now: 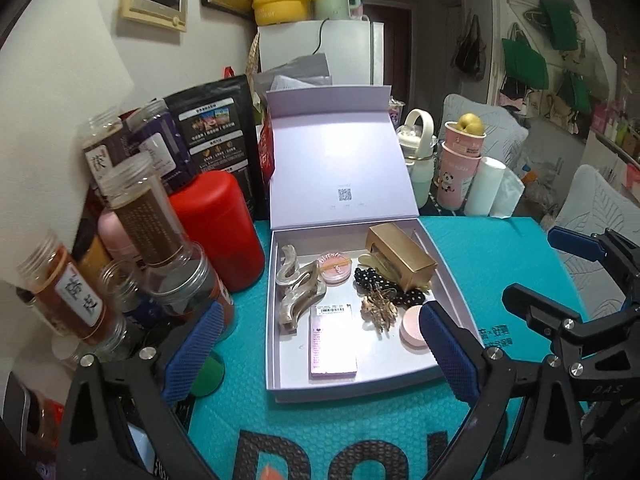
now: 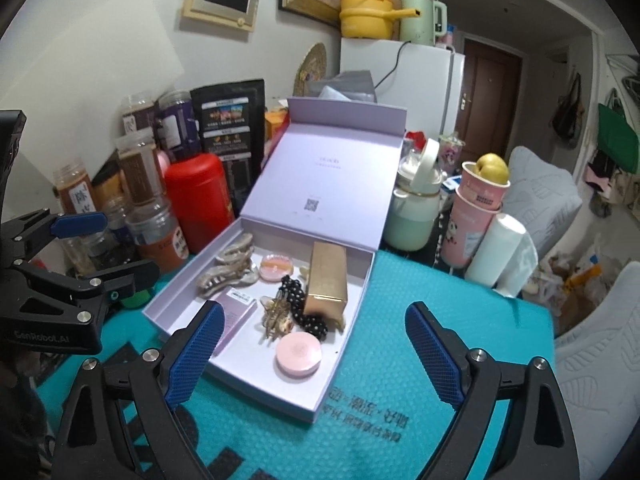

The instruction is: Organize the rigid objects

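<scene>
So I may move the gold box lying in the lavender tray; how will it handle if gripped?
The gold box looks like thin card with a cut-out window, so probably light and crushable. It rests tilted on the black beaded hair tie, so a nudge may shift it.

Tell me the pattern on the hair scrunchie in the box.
Black with small white dots; the scrunchie shows best in the right wrist view.

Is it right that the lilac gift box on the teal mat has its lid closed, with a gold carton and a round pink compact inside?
Not quite: the lid stands open, propped up behind the lilac gift box, as the right wrist view shows. The rest holds: the box sits on the teal mat, with the gold carton and round pink compact inside.
</scene>
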Tool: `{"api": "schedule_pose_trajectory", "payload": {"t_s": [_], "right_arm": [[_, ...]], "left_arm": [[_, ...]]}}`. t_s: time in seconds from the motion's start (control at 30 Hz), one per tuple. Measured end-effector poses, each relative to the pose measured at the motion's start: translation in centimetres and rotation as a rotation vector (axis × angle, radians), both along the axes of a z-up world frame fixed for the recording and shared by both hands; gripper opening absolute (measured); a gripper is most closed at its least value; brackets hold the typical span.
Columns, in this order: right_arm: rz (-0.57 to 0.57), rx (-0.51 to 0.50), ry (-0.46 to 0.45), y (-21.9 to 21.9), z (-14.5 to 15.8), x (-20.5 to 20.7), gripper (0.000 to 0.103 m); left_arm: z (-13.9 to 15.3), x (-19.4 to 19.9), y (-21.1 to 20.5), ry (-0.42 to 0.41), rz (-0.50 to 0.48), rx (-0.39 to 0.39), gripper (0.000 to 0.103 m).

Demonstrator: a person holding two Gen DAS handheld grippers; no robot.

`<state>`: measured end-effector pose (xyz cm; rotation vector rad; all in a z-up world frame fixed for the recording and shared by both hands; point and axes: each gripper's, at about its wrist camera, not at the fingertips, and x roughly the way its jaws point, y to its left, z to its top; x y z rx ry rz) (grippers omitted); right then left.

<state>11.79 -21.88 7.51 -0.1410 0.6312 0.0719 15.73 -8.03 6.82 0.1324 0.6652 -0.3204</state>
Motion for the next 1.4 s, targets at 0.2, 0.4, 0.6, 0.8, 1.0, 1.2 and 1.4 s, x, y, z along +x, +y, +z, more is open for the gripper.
{"api": "schedule_pose_trajectory", "payload": {"t_s": [0.2,0.4,0.6,0.8,1.0,1.2,1.4], "right_arm": [[0.004,0.006,-0.022,0.4,0.7,-2.3,0.096],[-0.005,-0.006,-0.016,0.6,0.7,-4.4,0.096],[-0.027,0.024,0.005,0.3,0.2,-6.3,0.096],[-0.085,0.016,0.022,0.4,-0.9,-8.1,0.096],[-0.118,0.035,0.055,0.2,-1.9,-9.7,0.096],[-0.131,0.046,0.072,0.4,-2.1,-11.0,0.096],[-0.124,0.050,0.079,0.7,-2.3,-11.5,0.096]], "left_arm": [[0.6,-2.2,0.8,-0.010,0.021,-0.007,0.100],[0.7,-4.1,1.4,-0.037,0.052,0.004,0.100],[0.3,-6.1,1.7,-0.040,0.063,0.001,0.100],[-0.4,-7.9,1.4,-0.040,0.059,0.018,0.100],[-1.4,-9.1,1.3,-0.011,0.050,0.014,0.100],[-1.4,-10.3,1.4,-0.021,0.047,0.011,0.100],[-1.7,-10.7,1.7,-0.006,0.054,0.003,0.100]]}}
